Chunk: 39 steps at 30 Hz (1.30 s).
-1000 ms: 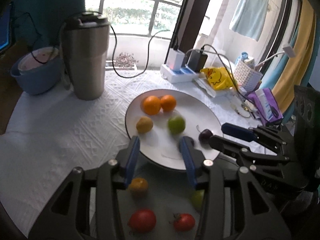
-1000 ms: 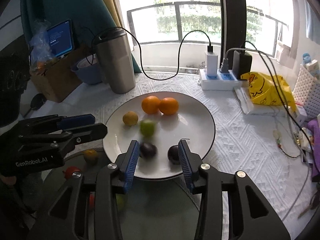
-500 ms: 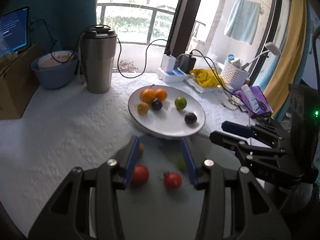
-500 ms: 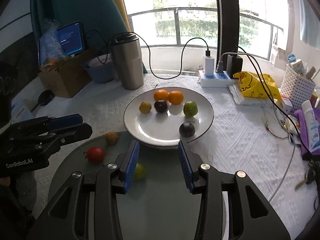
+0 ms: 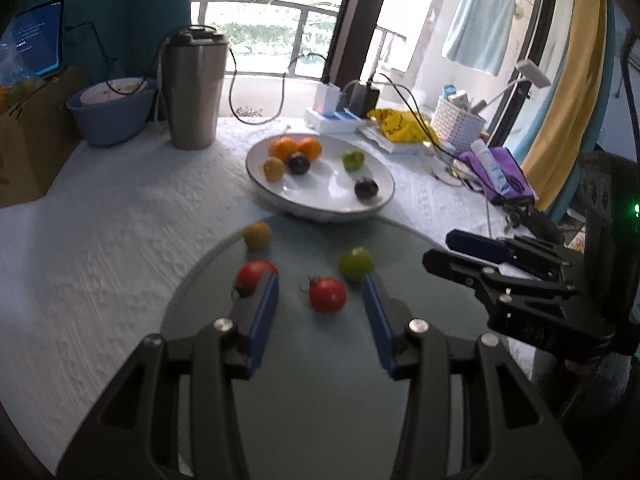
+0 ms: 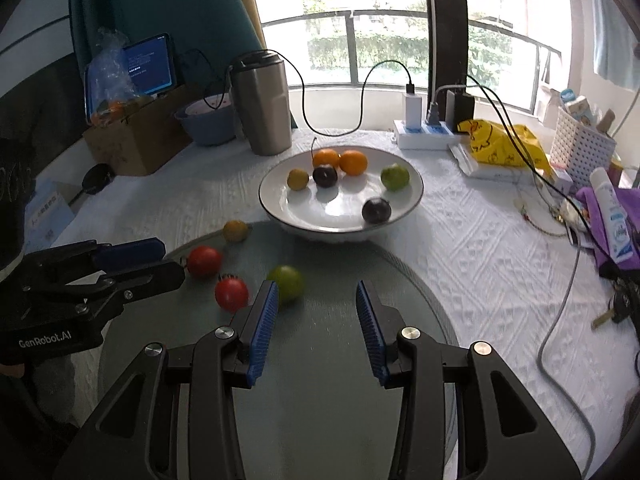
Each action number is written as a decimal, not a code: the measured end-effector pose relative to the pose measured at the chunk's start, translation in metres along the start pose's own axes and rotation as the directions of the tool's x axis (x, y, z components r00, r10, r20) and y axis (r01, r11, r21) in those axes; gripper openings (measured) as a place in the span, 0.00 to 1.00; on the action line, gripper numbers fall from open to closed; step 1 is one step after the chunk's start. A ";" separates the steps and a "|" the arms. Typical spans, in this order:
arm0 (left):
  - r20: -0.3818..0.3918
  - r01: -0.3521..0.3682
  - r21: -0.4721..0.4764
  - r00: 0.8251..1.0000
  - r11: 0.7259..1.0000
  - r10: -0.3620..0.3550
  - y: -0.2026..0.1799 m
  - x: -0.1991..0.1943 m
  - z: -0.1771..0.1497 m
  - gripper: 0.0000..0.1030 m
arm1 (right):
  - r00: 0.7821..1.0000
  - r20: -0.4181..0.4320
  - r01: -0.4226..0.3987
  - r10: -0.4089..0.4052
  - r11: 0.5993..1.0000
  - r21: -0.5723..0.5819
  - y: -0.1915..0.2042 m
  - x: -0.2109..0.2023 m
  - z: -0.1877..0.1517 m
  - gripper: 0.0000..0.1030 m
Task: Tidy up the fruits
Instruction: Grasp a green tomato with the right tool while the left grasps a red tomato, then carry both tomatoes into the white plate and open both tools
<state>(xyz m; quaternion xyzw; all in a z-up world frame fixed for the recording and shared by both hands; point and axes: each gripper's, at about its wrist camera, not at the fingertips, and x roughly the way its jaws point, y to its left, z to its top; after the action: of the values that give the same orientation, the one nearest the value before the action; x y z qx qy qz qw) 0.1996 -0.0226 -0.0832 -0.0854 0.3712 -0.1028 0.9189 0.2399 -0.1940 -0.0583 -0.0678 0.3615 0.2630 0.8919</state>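
The left tongs (image 5: 320, 304) stand spread and empty above the grey round mat (image 5: 320, 380) on the counter (image 5: 100, 240), which is covered with a white textured cloth. Seen between their blue pads (image 5: 264, 312) lies one red tomato (image 5: 327, 294), not touched by them. A second red tomato (image 5: 255, 276) lies just beside the tip of the left pad, partly hidden behind it. A green fruit (image 5: 356, 264) and a small yellow-orange fruit (image 5: 257, 235) also lie on the mat, farther from the tongs.

The right tongs (image 6: 316, 320) are also spread and hold nothing; only bare mat shows between their pads. The green fruit is just beside their left pad in the right wrist view.

Behind the mat stands the white plate (image 6: 414, 196), its near edge at the border of the mat. On it are two oranges (image 6: 352, 162) touching each other at the back, a small yellow fruit (image 6: 298, 179), a dark plum (image 6: 325, 176) just in front of the oranges, a green fruit (image 6: 395, 177) to the right, and a second dark plum (image 6: 376, 210) near the front rim.

A steel tumbler (image 6: 262, 108) and a blue bowl (image 6: 206, 120) stand behind the plate on the left, a white power strip (image 6: 424, 136) on the right
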 end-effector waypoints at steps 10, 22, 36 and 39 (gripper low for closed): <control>-0.056 -0.015 0.073 0.998 0.997 0.019 -0.022 0.029 -0.009 0.44 | 0.999 -0.032 -0.012 0.013 0.999 0.033 -0.011 0.009 -0.017 0.42; -0.123 -0.040 0.068 0.991 0.997 0.048 -0.008 0.056 -0.010 0.33 | 0.994 -0.068 -0.086 0.086 0.996 0.005 -0.001 0.031 -0.008 0.42; -0.110 -0.004 0.033 0.994 0.999 0.007 0.006 0.044 -0.009 0.28 | 0.981 -0.137 -0.137 0.135 0.991 -0.008 0.013 0.072 0.012 0.29; -0.095 -0.005 0.026 0.995 1.000 0.008 0.008 0.038 -0.006 0.28 | 0.982 -0.133 -0.135 0.131 0.991 -0.018 0.016 0.072 0.014 0.28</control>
<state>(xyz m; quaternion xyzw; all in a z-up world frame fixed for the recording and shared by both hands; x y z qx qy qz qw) 0.2230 -0.0251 -0.1148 -0.0672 0.4135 -0.1087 0.9015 0.2835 -0.1460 -0.0962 -0.0728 0.4198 0.3217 0.8456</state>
